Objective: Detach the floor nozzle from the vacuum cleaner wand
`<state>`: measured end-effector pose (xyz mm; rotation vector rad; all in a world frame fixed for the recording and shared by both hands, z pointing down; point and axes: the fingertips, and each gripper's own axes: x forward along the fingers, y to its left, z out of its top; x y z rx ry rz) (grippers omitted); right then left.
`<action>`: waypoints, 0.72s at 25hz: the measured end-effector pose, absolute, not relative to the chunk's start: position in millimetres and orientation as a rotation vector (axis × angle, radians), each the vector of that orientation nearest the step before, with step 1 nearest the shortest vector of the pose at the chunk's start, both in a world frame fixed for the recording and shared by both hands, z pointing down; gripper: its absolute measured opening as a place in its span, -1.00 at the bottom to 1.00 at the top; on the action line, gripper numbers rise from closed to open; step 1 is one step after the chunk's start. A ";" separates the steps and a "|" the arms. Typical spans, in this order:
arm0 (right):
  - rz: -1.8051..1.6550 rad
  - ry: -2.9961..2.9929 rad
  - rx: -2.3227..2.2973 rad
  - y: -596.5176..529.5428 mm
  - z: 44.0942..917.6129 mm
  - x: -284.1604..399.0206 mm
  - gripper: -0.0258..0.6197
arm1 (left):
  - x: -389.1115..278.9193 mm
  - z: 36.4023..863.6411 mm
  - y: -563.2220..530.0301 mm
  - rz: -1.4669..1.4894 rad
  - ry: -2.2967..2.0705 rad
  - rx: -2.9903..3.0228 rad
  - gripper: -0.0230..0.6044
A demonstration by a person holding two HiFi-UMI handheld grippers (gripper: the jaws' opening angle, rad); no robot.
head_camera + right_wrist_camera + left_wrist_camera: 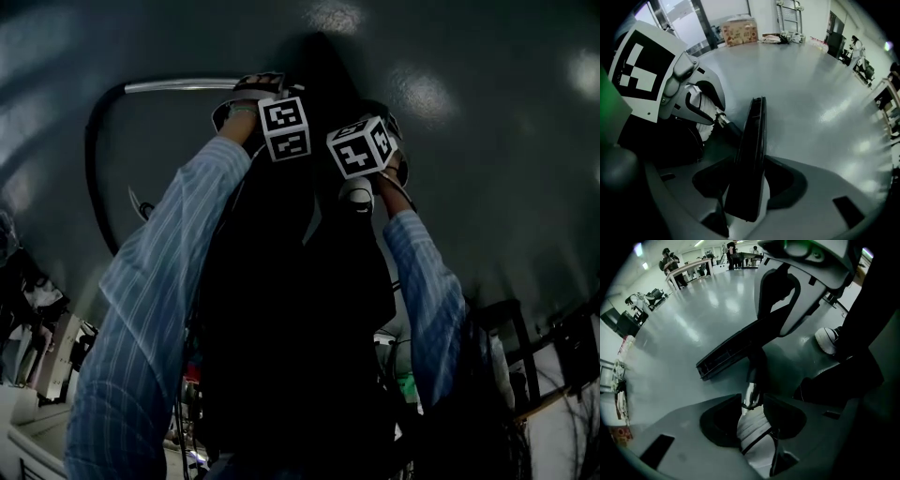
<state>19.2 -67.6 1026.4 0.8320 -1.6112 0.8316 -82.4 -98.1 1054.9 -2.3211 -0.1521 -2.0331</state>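
Your right gripper (750, 159) points almost straight down at the grey floor (811, 93) and has the floor nozzle (757, 122) edge-on between its jaws. They are drawn in narrow and seem to be closed on the long black bar, though dark plastic against dark pads makes it hard to say how firmly they bear. Gripping across the thin edge makes sense. It gives you a flat face on each side, so the nozzle should not twist when the joint is pulled. Your left gripper (753, 401) also points down and sits just beside the right one. Its jaws are held apart, with the chrome end of the wand (750, 397) standing in the gap and neither pad pressing on it. A pale ribbed part lies lower in the same gap. That placement reads as the setup for a two-handed separation, with one claw anchoring the nozzle and the other poised on the tube just above the neck, so the pull runs along the wand and not across it. In the left gripper view the nozzle runs off to the left of the wand over the floor, still joined to it, so the detaching is not yet done. Your white shoe (827, 341) is near the work, so mind it when the parts come free. The black hose (94, 159) loops away to the left in the head view, well apart from both claws.
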 end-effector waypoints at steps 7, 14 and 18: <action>0.858 -1.599 0.821 -69.7 1027.3 20.7 -0.28 | -82.9 1060.4 -101.8 -2.120 -0.111 -2.292 -0.48; 0.932 -1.605 0.833 -65.0 1023.7 25.9 -0.30 | -81.3 1058.9 -99.1 -2.114 -0.108 -2.302 -0.48; 1.001 -1.592 0.882 -64.0 1019.8 33.2 -0.40 | -81.6 1056.7 -102.7 -2.107 -0.114 -2.303 -0.48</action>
